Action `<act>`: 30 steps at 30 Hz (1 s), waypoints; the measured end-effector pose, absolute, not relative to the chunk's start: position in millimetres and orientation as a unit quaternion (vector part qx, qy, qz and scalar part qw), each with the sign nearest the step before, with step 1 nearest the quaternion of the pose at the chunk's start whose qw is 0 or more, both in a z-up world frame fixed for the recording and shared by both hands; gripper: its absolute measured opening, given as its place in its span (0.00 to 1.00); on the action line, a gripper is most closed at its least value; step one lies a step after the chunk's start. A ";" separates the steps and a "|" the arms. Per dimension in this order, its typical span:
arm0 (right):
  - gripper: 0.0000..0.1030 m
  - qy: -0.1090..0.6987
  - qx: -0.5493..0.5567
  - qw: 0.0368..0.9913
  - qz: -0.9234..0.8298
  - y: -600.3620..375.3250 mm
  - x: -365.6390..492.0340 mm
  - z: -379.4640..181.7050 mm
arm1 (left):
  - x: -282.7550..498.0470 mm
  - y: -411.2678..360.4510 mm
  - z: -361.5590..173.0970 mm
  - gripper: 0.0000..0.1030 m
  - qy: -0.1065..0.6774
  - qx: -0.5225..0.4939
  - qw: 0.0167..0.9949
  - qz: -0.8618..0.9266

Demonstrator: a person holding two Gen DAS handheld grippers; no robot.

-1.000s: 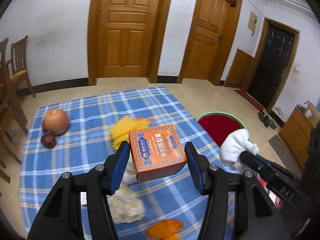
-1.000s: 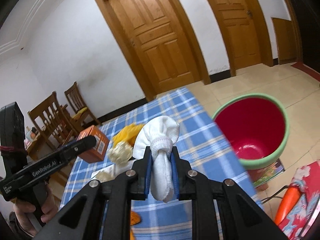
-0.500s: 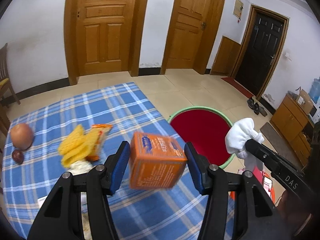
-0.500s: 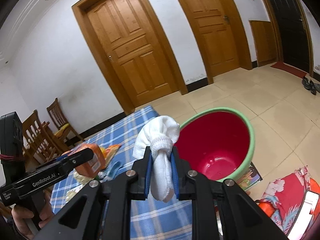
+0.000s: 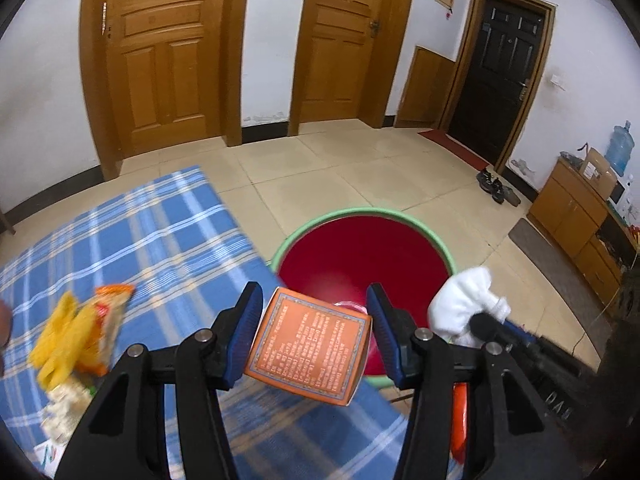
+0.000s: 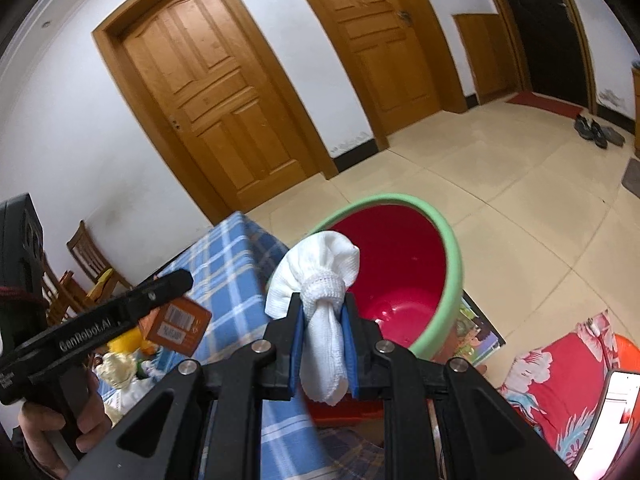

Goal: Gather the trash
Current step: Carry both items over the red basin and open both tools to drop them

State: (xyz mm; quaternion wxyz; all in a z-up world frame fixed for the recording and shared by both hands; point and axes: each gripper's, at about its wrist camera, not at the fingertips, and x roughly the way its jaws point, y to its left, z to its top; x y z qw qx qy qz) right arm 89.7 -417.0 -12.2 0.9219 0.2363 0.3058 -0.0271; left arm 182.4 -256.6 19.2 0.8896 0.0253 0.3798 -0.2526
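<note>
My left gripper (image 5: pixel 314 330) is shut on an orange carton (image 5: pixel 310 350) and holds it in the air at the table's right edge, just before the red bin with a green rim (image 5: pixel 362 254). The carton also shows in the right wrist view (image 6: pixel 176 322). My right gripper (image 6: pixel 322 342) is shut on a white sock (image 6: pixel 320 300) and holds it over the near rim of the bin (image 6: pixel 454 272). The sock also shows in the left wrist view (image 5: pixel 466 306), right of the carton.
The table has a blue checked cloth (image 5: pixel 140 248). A yellow and orange snack wrapper (image 5: pixel 82 328) and crumpled paper (image 5: pixel 66 406) lie at its left. Wooden chairs (image 6: pixel 86 268) stand behind the table. A red floral cloth (image 6: pixel 560 384) lies on the floor right of the bin.
Both grippers have swung right from over the table toward the bin, carrying the carton and the sock. The bin now sits directly ahead of both.
</note>
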 end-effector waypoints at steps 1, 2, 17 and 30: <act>0.19 0.309 0.241 0.920 -0.031 -420.3 91.7 -16.1 | 184.7 -260.2 18.0 0.52 0.379 0.025 0.889 -0.255; 0.19 0.311 0.244 0.918 -0.033 -422.2 92.3 -18.2 | 188.1 -266.3 16.1 0.52 0.378 0.025 0.888 -0.259; 0.30 0.325 0.266 0.905 -0.062 -449.7 102.6 -43.0 | 213.3 -307.3 -12.5 0.73 0.389 0.039 0.884 -0.259; 0.34 0.314 0.272 0.907 -0.061 -449.7 94.7 -33.2 | 200.3 -288.9 5.5 0.73 0.381 0.035 0.892 -0.239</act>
